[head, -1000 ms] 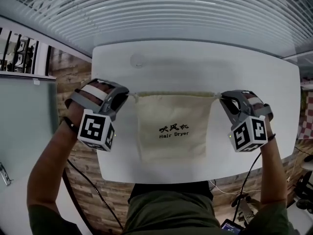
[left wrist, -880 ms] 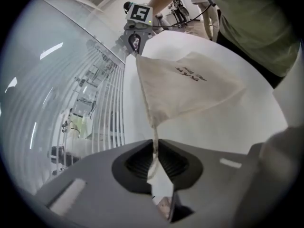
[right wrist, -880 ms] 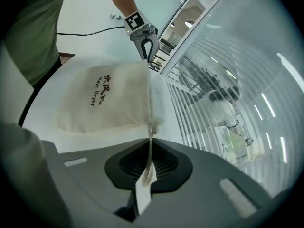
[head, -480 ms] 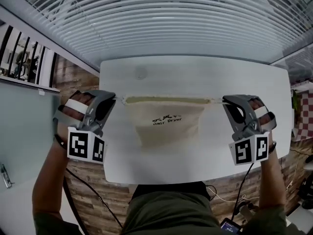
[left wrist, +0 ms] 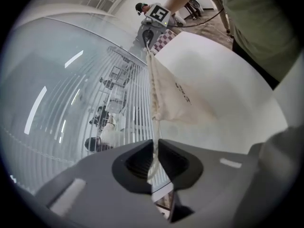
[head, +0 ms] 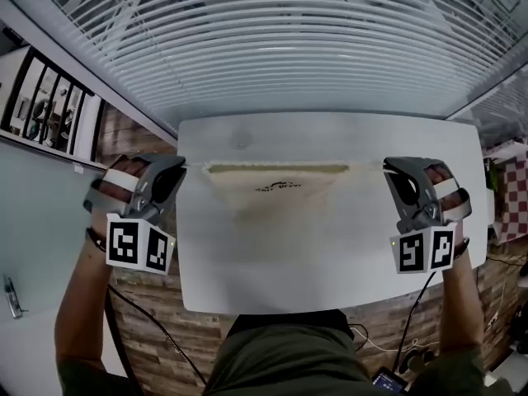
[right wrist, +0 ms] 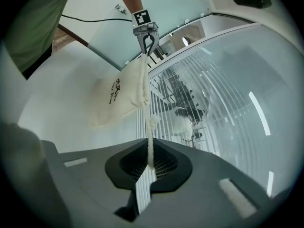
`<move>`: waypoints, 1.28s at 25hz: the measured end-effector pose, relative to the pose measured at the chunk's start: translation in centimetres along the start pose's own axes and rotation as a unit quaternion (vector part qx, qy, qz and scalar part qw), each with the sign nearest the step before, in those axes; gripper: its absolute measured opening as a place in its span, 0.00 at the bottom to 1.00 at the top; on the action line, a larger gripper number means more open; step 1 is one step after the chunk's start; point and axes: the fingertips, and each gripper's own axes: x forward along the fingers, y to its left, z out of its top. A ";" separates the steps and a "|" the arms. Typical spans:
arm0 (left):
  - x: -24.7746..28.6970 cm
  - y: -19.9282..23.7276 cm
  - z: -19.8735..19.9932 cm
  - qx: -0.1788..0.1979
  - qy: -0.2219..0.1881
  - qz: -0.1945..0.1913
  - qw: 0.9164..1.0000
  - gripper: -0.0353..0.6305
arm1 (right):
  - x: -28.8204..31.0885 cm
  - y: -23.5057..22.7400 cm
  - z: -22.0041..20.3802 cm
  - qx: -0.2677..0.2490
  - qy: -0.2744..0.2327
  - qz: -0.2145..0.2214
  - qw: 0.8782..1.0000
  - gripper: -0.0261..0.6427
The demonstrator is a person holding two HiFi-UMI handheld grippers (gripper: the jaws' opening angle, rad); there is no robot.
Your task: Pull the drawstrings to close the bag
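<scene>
The grey hand-held left gripper point(head: 180, 167) has its jaws pressed on a thin white cotton drawstring point(left wrist: 154, 137), and the matching right gripper point(head: 388, 168) pinches the knotted drawstring point(right wrist: 150, 144) at the other side, its jaws fully together on the cord. Both are held level with each other, well apart, each carrying a cube with square markers. Behind them spreads a wide window with white horizontal blinds point(head: 289, 48), and below lies the white rounded table point(head: 330, 271). The cream cloth drawstring bag point(head: 276, 190) hangs between the two grippers over the table's far half, its top edge drawn into a straight, taut line and its body sagging below. Black print marks its front.
</scene>
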 end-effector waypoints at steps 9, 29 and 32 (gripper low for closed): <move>-2.0 2.7 -0.7 0.005 0.012 0.036 0.999 0.10 | -1.3 -3.0 -2.1 0.000 0.041 -0.050 0.998 0.05; -5.3 6.1 -2.7 -0.044 0.010 0.085 0.995 0.10 | -3.9 -7.4 -5.7 0.036 0.091 -0.104 0.990 0.05; -5.7 6.4 -3.4 -0.060 0.016 0.088 0.994 0.10 | -4.7 -7.6 -6.5 0.042 0.096 -0.110 0.988 0.05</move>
